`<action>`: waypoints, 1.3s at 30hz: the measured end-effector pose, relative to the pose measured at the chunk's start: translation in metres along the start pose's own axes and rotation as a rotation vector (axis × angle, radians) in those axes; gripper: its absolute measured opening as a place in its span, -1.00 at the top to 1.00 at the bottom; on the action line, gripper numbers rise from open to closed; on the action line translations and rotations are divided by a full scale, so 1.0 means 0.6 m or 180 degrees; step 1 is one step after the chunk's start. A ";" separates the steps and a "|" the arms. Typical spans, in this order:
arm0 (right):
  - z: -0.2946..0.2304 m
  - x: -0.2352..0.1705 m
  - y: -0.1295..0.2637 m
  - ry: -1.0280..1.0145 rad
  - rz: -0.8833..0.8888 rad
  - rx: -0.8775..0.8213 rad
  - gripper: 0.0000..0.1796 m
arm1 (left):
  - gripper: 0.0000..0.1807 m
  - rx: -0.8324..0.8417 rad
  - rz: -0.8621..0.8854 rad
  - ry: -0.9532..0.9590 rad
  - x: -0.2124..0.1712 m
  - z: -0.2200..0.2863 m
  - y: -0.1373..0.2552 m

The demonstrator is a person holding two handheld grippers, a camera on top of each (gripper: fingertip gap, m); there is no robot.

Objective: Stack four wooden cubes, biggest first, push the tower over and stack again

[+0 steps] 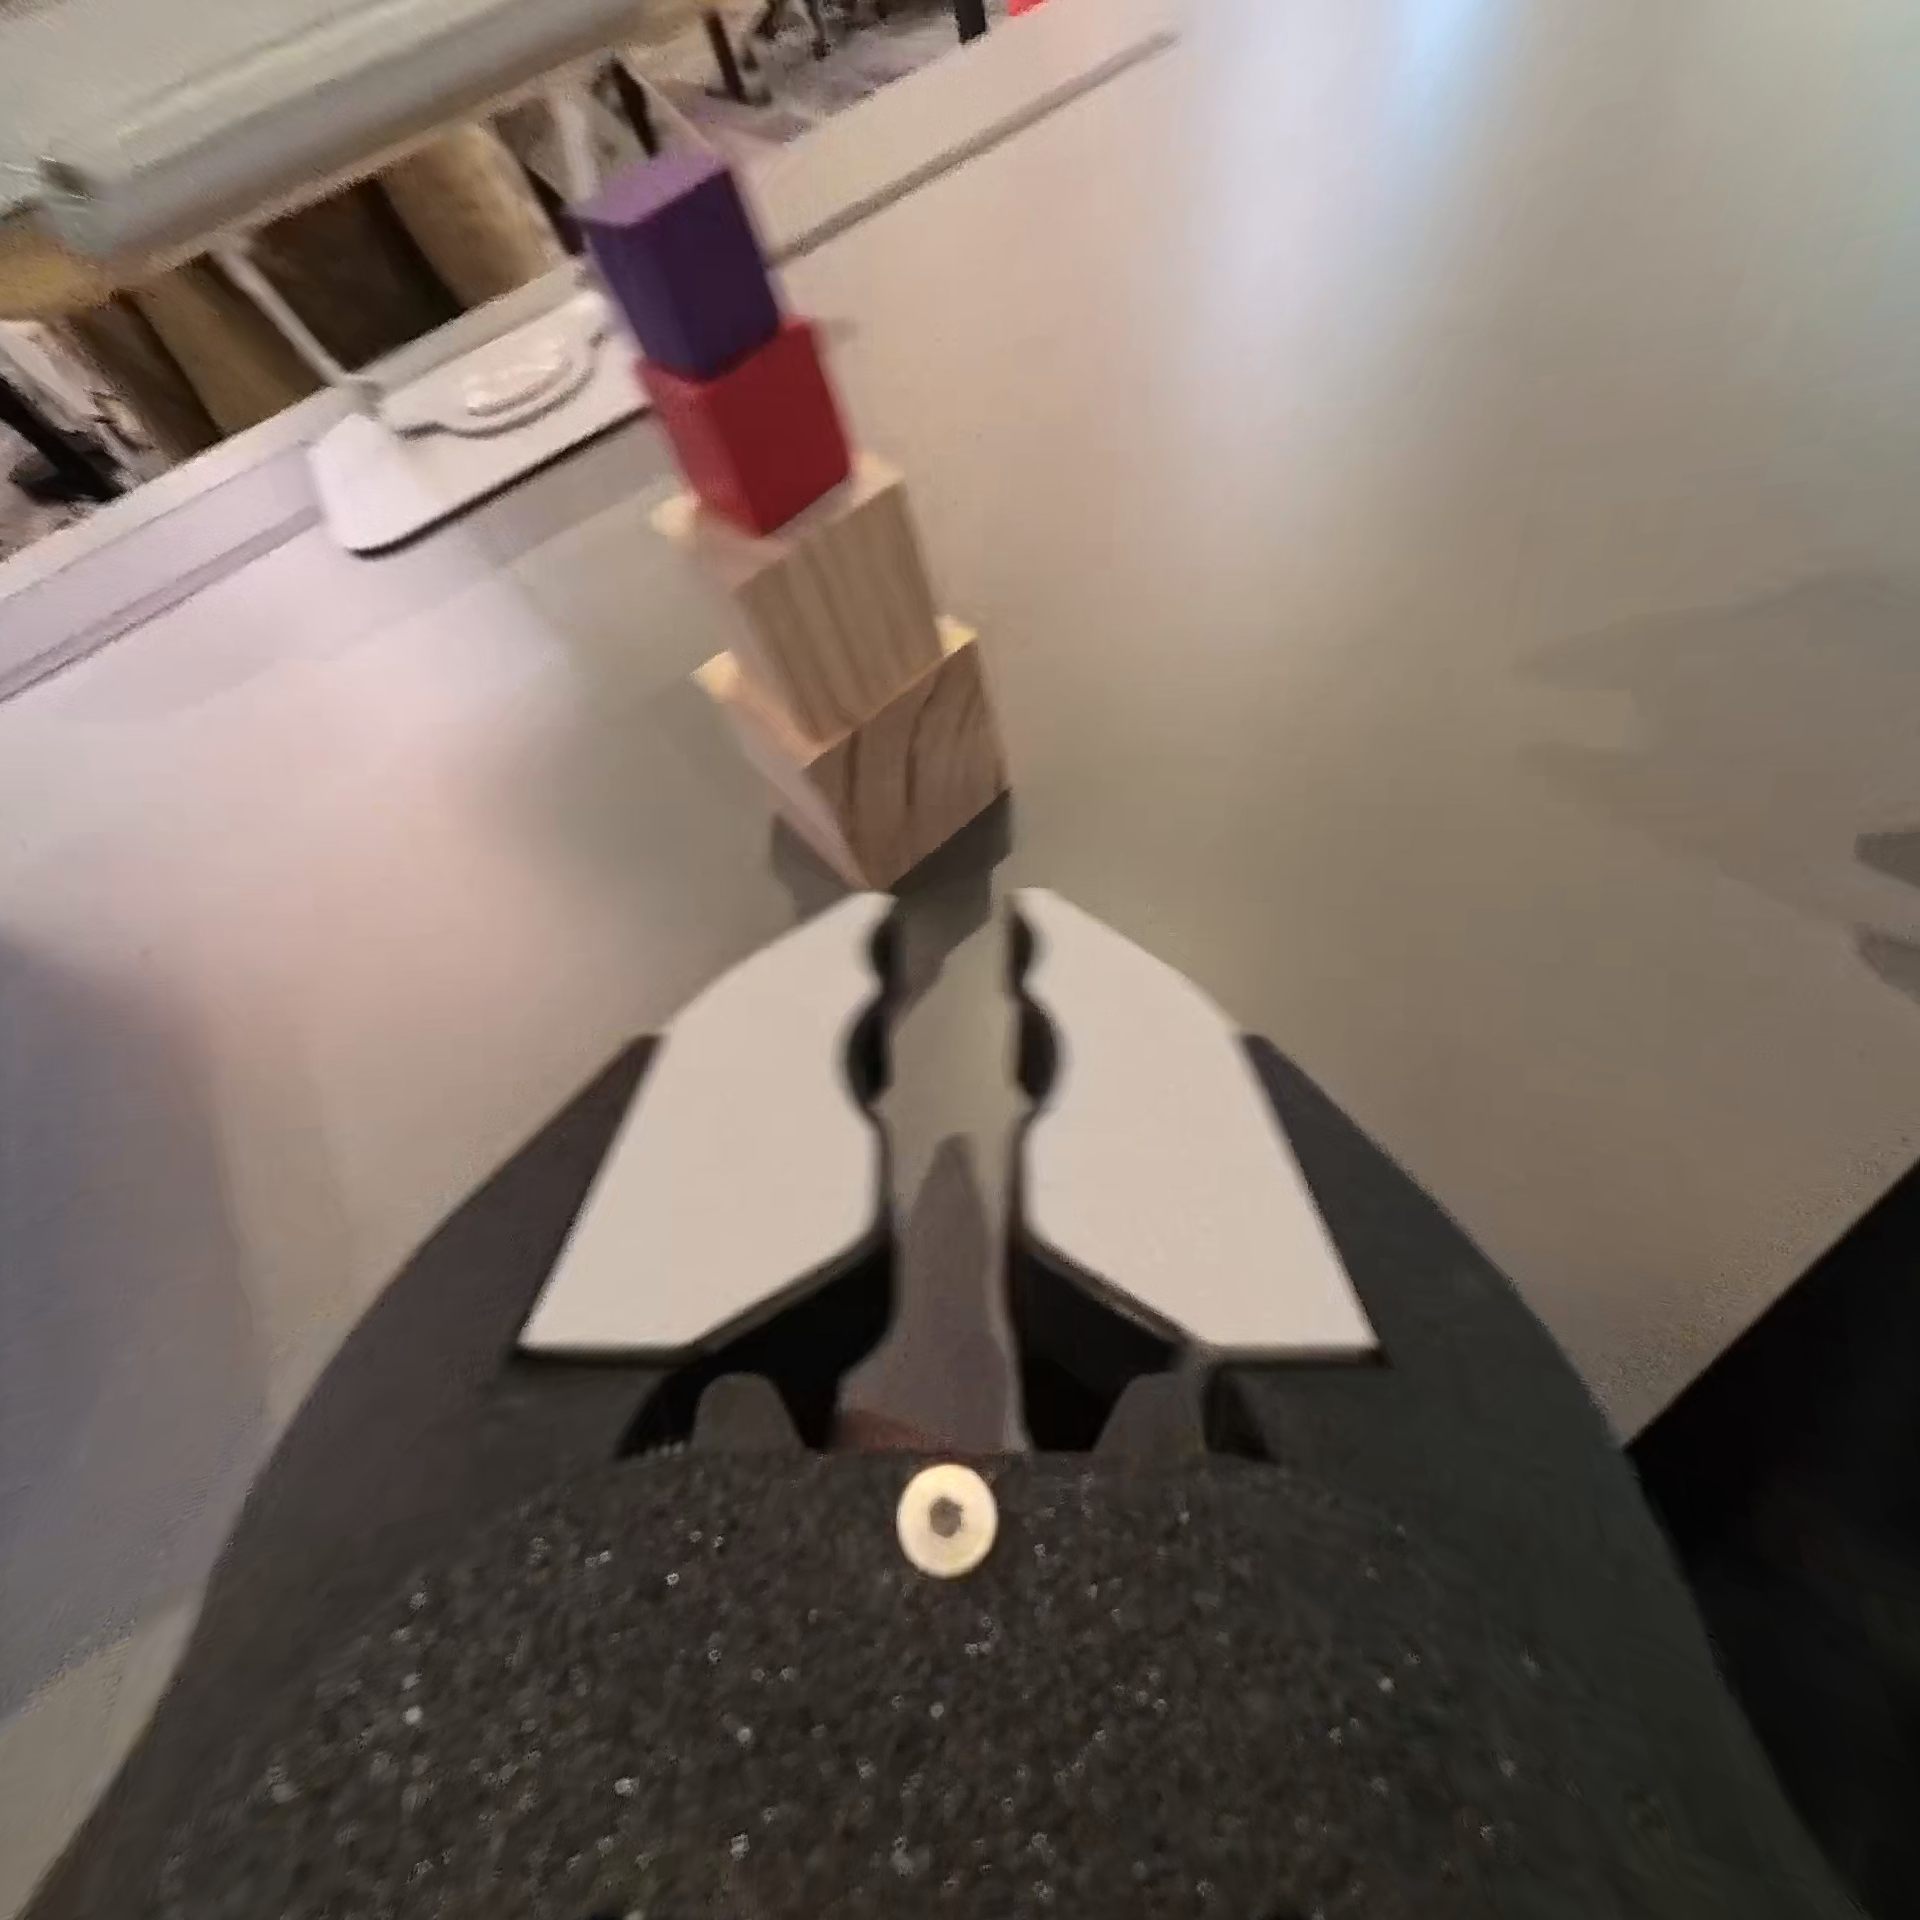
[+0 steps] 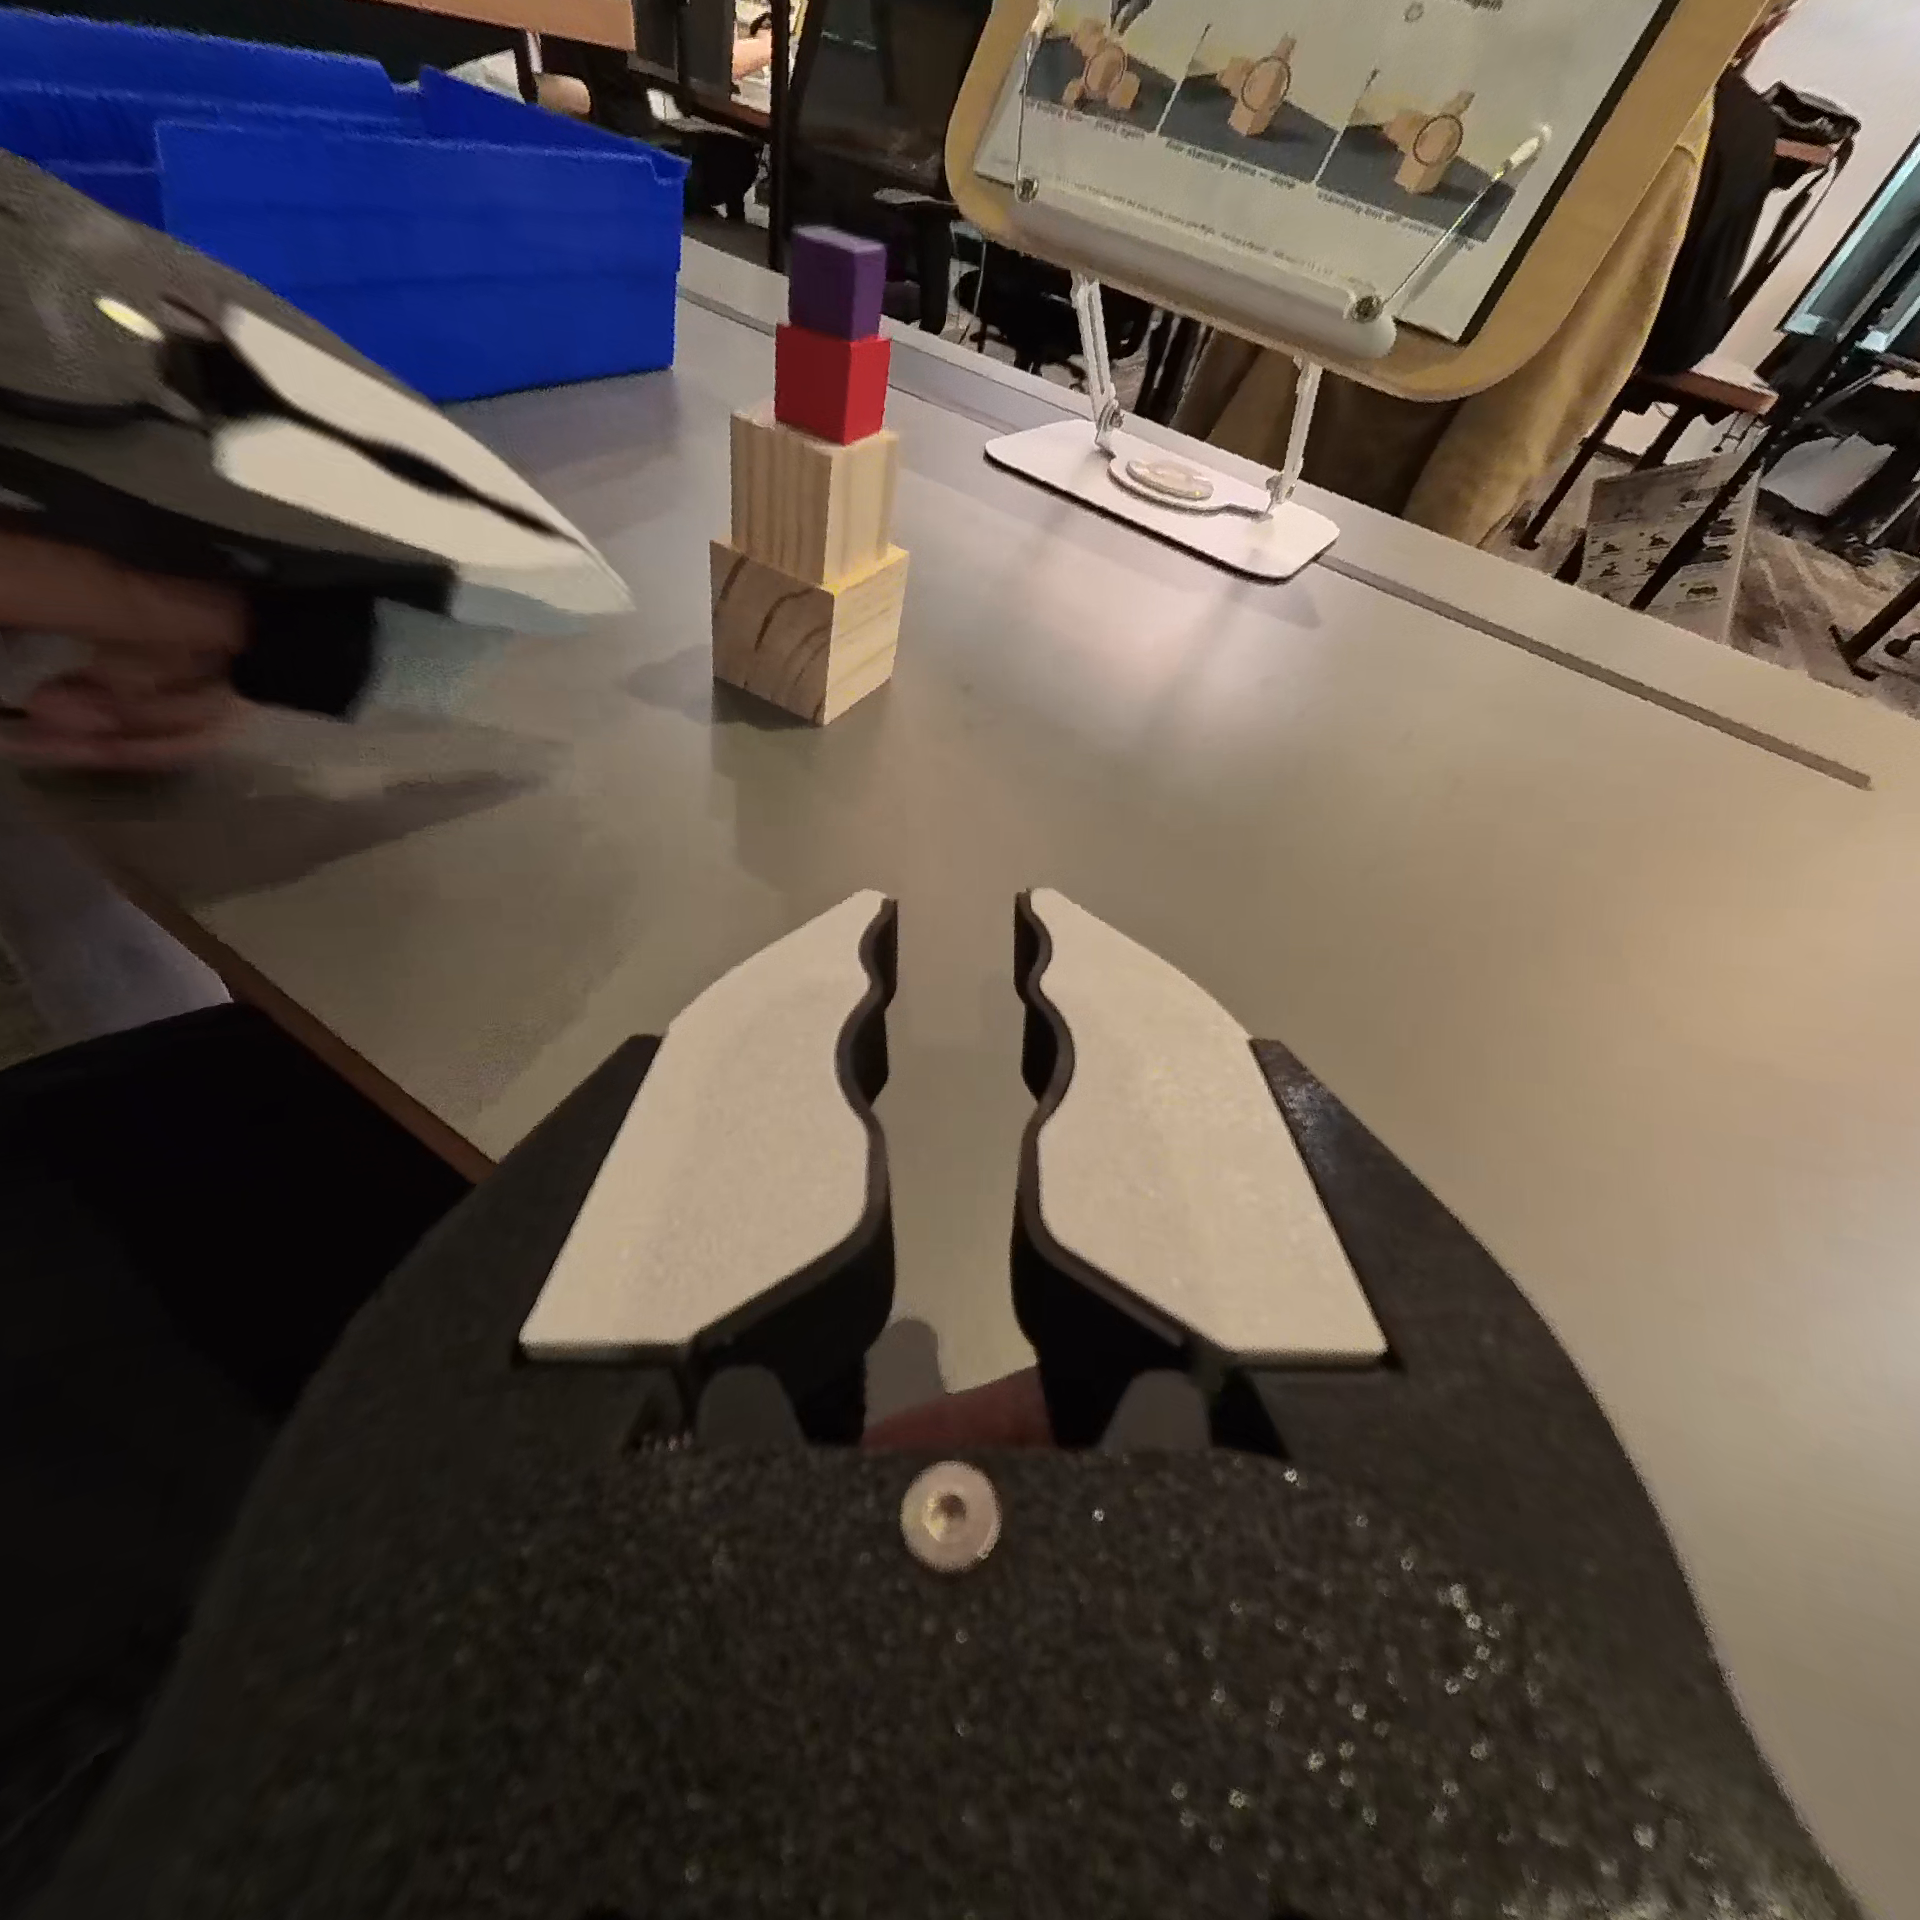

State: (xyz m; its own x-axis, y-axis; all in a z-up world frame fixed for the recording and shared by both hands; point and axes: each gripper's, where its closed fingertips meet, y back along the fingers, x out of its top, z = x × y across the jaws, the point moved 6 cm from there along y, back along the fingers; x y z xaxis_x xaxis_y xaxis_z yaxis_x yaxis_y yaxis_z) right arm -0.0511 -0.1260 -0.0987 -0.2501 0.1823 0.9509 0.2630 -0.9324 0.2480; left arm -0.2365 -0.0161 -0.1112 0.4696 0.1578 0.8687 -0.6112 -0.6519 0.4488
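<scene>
Now tower (image 1: 821,520) standing just ahead of my left fingers (image 1: 951,914), well ahead of right fingers (image 2: 956,909); both pairs slightly parted, gripping nothing. Judging cubes light, rigid, smooth; pushing high topples easiest; afterwards gripping flat opposite faces.

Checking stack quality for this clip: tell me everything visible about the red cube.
The red cube is a small painted block with matte faces, third up in the four-cube tower. It sits upright on the upper plain wood cube, turned slightly against it, and carries the smaller purple cube. Neither gripper touches it.
</scene>
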 end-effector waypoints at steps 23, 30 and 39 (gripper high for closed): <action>-0.009 0.010 0.002 -0.0079 0.0047 0.0116 0.79 | 0.53 0.0622 -0.0083 0.0713 -0.049 -0.110 0.074; -0.026 0.003 -0.018 -0.0027 -0.0096 0.0027 0.76 | 0.45 0.0873 0.0324 0.0770 -0.060 -0.116 0.115; -0.017 -0.003 -0.015 -0.0089 -0.0148 -0.0029 0.74 | 0.46 0.0934 0.0436 0.0782 -0.058 -0.117 0.115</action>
State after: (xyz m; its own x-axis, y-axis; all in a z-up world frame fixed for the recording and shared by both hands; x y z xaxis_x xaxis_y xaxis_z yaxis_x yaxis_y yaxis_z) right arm -0.0622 -0.1213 -0.1046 -0.2359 0.2341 0.9432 0.2432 -0.9254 0.2905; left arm -0.3397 -0.0147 -0.0956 0.2086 0.2042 0.9565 -0.4330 -0.8576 0.2775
